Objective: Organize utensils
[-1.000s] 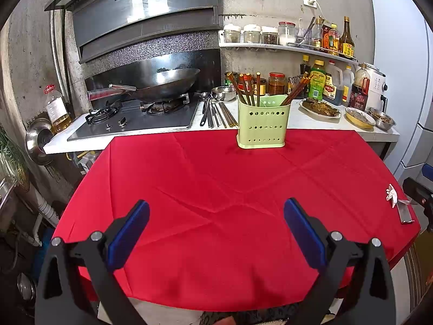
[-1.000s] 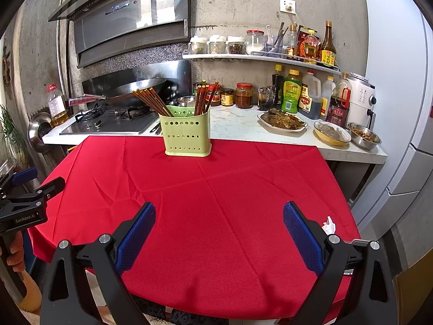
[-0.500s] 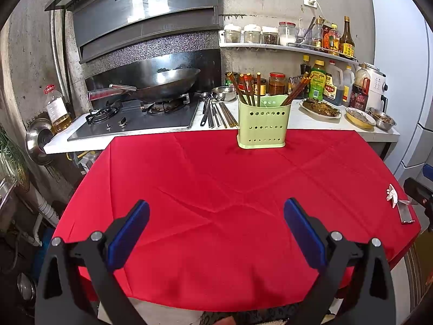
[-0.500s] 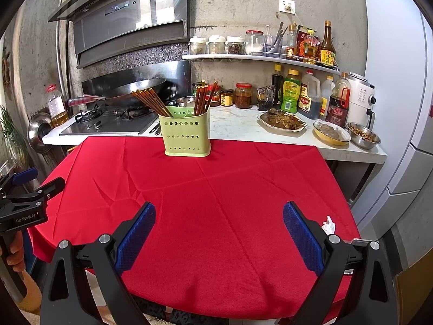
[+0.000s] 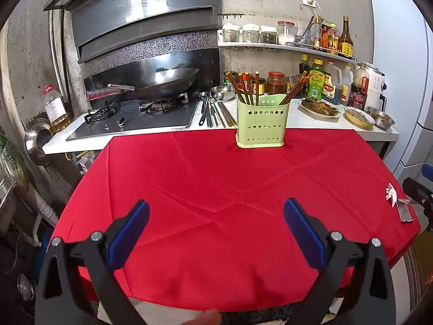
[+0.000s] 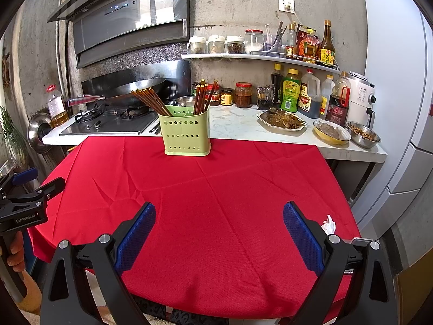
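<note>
Both hand-held grippers, left (image 5: 216, 233) and right (image 6: 219, 233), hang open and empty; chopsticks (image 5: 245, 88) fill the holder (image 5: 261, 124), loose utensils (image 5: 213, 112) remain on the far worktop (image 5: 297, 119).

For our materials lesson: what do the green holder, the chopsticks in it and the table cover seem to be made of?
Holder: most likely moulded plastic, matte pale green, with rows of punched round holes and rounded corners.
Chopsticks: probably wood or bamboo, dark reddish-brown with a slight sheen; lacquer is possible.
Cover: woven cloth, matte red, with fold creases and a visible weave close to the camera.
</note>
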Available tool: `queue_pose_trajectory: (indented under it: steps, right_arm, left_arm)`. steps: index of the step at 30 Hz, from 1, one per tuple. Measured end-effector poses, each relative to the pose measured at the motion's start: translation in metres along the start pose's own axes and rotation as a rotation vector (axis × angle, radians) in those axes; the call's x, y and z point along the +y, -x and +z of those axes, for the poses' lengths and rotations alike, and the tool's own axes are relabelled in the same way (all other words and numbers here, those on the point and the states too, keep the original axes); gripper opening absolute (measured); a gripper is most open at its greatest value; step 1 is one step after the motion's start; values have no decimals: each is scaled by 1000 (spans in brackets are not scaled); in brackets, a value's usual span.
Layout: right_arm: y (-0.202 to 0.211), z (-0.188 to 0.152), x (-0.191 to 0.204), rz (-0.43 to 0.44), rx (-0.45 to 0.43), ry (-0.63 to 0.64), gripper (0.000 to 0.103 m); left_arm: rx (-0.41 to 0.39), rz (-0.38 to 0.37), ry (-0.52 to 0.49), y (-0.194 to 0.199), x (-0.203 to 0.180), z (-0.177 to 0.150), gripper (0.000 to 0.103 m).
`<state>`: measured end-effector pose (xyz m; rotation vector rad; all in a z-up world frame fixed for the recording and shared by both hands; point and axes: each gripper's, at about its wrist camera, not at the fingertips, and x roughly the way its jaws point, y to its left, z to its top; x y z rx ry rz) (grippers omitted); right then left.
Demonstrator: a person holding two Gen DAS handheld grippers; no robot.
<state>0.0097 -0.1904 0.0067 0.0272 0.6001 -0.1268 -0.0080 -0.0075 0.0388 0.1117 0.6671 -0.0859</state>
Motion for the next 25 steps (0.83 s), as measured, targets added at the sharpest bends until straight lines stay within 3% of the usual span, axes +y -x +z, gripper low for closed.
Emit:
queue_pose_trajectory:
  steps: [25]
  right_arm:
    - [-6, -7, -4, 0, 11, -9, 94]
  left_arm:
    - [5, 0, -7, -3, -5, -1, 97]
